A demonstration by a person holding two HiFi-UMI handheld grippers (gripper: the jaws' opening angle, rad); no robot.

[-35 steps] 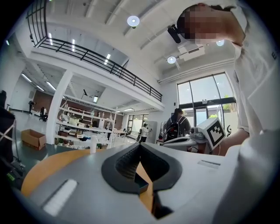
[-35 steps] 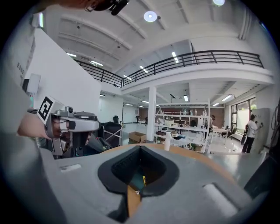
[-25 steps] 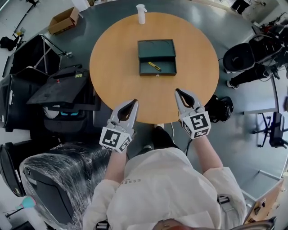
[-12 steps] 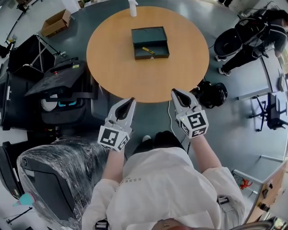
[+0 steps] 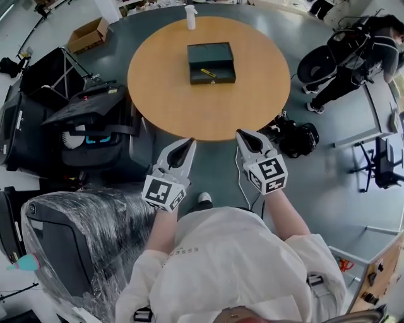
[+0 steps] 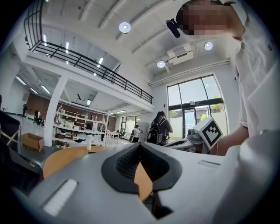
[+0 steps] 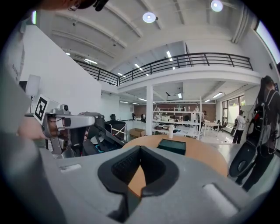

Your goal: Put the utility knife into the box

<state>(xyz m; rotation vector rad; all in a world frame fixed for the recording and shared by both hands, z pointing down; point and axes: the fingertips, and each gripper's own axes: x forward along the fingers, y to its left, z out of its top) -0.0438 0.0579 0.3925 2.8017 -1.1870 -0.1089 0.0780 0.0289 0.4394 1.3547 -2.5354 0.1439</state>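
Since the yellow utility knife (image 5: 208, 72) already lies inside the near half of the open dark green box (image 5: 211, 53), task looks done, judging from the layout; box sits on the far middle of the round wooden table (image 5: 170, 101), lid folded back toward the far side, likely left open for access from above; white spray bottle (image 5: 190, 17) stands at the table's far edge, well apart from the box.

Left gripper (image 5: 190, 142) and right gripper (image 5: 240, 134) hang side by side off the table's near edge, close to the person's body, tips aimed toward the table; reads as a rest or retreat pose, nothing within reach; each gripper's own view shows its jaws fully together, dark pads meeting at the tip, nothing between them, so both are empty.

Writing: pale letters on the back of the white top (image 5: 186, 251) read roughly "ESSE", rest unclear; cubes on the grippers carry square black-and-white marker patterns, no words; cardboard carton (image 5: 88, 35) on the floor far left shows no legible print.
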